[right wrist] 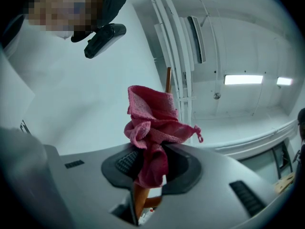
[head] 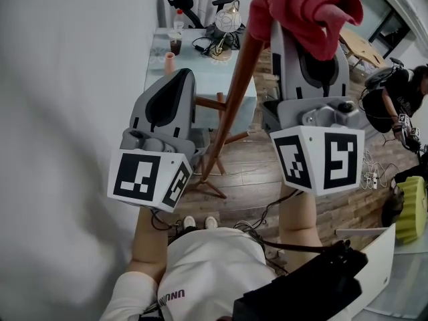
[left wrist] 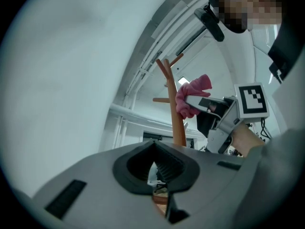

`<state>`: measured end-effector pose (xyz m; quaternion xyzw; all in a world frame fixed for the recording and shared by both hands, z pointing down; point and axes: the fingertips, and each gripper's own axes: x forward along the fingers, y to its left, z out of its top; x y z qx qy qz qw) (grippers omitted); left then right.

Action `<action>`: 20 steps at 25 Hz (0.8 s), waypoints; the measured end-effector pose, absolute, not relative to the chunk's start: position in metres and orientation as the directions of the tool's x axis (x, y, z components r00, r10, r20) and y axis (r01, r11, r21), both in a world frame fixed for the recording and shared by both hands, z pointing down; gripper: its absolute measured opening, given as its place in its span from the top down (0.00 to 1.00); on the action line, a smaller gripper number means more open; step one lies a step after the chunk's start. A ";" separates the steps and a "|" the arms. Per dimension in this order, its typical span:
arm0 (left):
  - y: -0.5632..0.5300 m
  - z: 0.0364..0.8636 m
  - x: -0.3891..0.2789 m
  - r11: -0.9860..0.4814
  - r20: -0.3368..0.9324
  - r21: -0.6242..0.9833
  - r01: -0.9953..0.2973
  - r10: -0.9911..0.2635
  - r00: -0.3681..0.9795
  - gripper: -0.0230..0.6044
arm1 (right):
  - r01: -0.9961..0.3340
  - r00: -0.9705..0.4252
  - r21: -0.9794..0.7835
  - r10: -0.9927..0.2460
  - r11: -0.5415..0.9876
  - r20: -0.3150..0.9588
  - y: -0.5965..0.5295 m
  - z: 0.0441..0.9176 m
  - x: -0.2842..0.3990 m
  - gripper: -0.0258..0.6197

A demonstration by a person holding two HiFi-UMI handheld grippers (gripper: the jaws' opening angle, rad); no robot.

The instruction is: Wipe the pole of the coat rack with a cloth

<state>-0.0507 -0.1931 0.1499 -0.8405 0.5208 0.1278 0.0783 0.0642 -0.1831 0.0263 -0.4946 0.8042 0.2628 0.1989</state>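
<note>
A: Left gripper [head: 175, 79], state?
B: Jaws together, nothing between them. It is held to the left of the coat rack pole [head: 231, 105].
A: Right gripper [right wrist: 151, 163]?
B: Jaws clamped on the red cloth [head: 309, 9]. The cloth bunches above the jaws and lies against the wooden pole, high up.
A: Farther back?
B: The rack's feet [head: 214, 187] stand on the wooden floor [head: 257, 169]. Beyond them, a pale desk [head: 155, 62] carries a cup [head: 175, 44] and a bottle [head: 178, 20].

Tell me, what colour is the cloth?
The cloth is pinkish red, clearest in the right gripper view.
</note>
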 end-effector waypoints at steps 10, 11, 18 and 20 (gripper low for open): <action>-0.193 0.164 -0.055 -0.451 -0.266 0.014 -0.892 -0.862 0.432 0.94 | -0.905 -0.421 0.206 -0.711 0.372 -0.564 -0.184 0.042 0.064 0.79; -0.193 0.165 -0.055 -0.453 -0.264 0.015 -0.892 -0.862 0.433 0.94 | -0.906 -0.420 0.206 -0.713 0.371 -0.562 -0.184 0.043 0.064 0.79; -0.192 0.173 -0.052 -0.468 -0.248 0.022 -0.883 -0.858 0.449 0.94 | -0.908 -0.415 0.199 -0.726 0.369 -0.548 -0.183 0.054 0.064 0.79; -0.191 0.176 -0.051 -0.474 -0.242 0.020 -0.880 -0.856 0.456 0.94 | -0.908 -0.415 0.196 -0.727 0.371 -0.547 -0.182 0.056 0.064 0.79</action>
